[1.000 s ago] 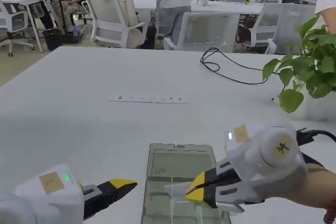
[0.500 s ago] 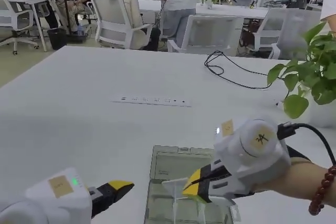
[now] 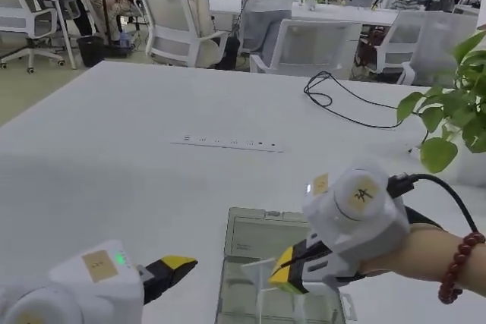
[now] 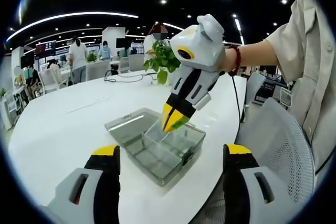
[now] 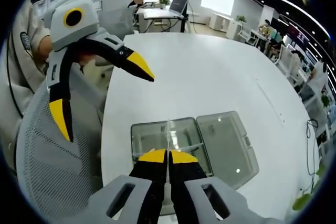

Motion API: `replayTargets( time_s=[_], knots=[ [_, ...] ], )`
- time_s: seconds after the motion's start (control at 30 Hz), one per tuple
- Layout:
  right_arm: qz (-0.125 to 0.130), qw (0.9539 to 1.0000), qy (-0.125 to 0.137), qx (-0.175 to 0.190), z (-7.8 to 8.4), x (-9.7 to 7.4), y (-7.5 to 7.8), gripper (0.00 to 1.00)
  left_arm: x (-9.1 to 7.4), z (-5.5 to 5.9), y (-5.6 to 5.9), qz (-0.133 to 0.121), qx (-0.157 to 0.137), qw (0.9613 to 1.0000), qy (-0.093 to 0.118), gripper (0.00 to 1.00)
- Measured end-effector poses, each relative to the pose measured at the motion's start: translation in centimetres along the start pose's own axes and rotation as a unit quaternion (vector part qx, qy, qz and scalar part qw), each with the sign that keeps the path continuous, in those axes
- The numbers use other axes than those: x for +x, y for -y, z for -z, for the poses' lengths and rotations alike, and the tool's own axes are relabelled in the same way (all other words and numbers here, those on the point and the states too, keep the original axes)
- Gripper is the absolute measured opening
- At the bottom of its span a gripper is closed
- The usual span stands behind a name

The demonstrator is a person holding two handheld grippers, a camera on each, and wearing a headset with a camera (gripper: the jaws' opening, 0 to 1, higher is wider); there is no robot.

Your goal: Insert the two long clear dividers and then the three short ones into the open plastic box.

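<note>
Yellow-tipped fingers [image 5: 155,157] of the right gripper [image 3: 282,277] press together on a thin clear plastic divider [image 3: 257,268] upright in the open clear plastic box [image 3: 262,234] on the white bench [image 3: 114,176], left gripper [image 4: 170,150] fingers spread near it.

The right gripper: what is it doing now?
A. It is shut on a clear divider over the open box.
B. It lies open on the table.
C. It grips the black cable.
A: the right gripper pinches a clear divider above the plastic box.
</note>
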State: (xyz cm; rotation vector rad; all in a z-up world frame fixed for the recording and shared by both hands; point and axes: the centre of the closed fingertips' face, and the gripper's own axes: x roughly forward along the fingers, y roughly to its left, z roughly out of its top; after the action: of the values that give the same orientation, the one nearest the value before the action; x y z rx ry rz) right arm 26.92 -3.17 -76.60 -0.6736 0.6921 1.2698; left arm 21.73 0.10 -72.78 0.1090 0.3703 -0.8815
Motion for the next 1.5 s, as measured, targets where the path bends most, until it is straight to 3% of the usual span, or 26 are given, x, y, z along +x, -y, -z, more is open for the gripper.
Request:
replayTargets(
  time_s=[0.5, 0.6, 0.7, 0.9, 1.2, 1.5],
  knots=[
    [-0.011, 0.9998, -0.017, 0.006, 0.2, 0.8, 0.1, 0.02, -0.1, 0.4, -0.2, 0.002, 0.004, 1.0, -0.006, 0.82],
    [-0.023, 0.9984, -0.052, -0.003, 0.4, 0.8, 0.2, 0.02, -0.1, 0.4, -0.3, 0.003, 0.003, 1.0, -0.007, 0.82],
    [-0.033, 0.9969, -0.071, -0.012, 0.0, 1.1, 0.1, 0.02, 0.0, 0.4, -0.3, 0.002, 0.005, 1.0, -0.007, 0.82],
    [-0.053, 0.9902, -0.107, -0.072, -0.2, 1.3, -0.1, 0.02, 0.2, -0.1, -0.2, 0.001, 0.001, 1.0, 0.002, 0.82],
    [-0.067, 0.9869, -0.122, -0.082, -0.6, 1.8, -0.1, 0.02, 0.3, 0.0, -0.1, 0.002, 0.009, 1.0, -0.003, 0.82],
    [-0.074, 0.9871, -0.125, -0.069, -1.0, 2.8, -0.3, 0.02, 0.3, 0.3, -0.1, 0.001, 0.005, 1.0, -0.006, 0.82]
  ],
)
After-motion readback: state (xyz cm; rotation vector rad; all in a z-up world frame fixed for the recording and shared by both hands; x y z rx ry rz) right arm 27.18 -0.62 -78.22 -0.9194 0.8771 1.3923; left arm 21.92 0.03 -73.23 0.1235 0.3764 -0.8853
